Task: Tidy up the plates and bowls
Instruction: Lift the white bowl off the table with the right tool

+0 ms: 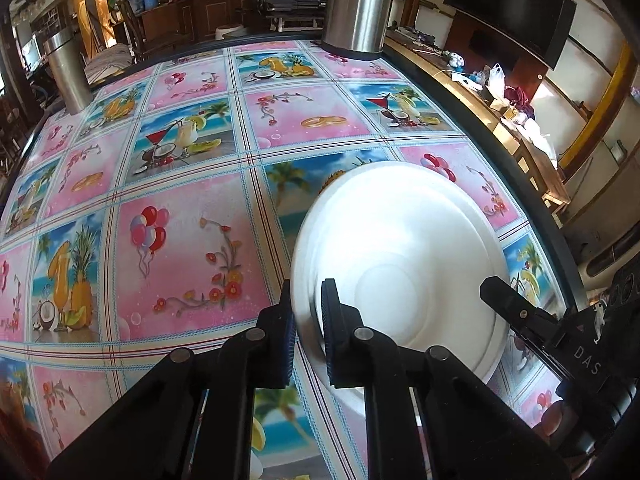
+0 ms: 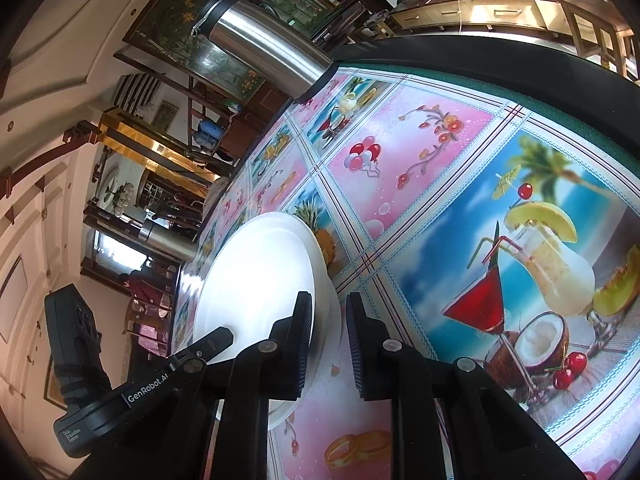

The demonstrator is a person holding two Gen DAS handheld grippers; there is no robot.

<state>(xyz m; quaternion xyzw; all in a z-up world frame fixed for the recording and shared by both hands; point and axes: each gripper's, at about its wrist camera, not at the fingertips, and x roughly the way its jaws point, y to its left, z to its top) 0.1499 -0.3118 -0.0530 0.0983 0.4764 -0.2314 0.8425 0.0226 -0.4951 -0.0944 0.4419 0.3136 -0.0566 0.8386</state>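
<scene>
Both claws, left (image 1: 308, 312) and right (image 2: 329, 328), clench opposite rims of the white plate (image 1: 400, 264) lying near the worktop (image 1: 180, 200) edge, so the grasping step looks finished; next needs a level, matched lift.

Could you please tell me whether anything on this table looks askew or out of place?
Nothing looks spilled or damaged. The round white plate is gripped at opposite rims by both grippers, left and right.

Tabletop (image 1: 180, 208) lies bare left of the white plate (image 1: 400, 248); two steel flasks (image 1: 360, 4) stand beyond it, well apart.
</scene>
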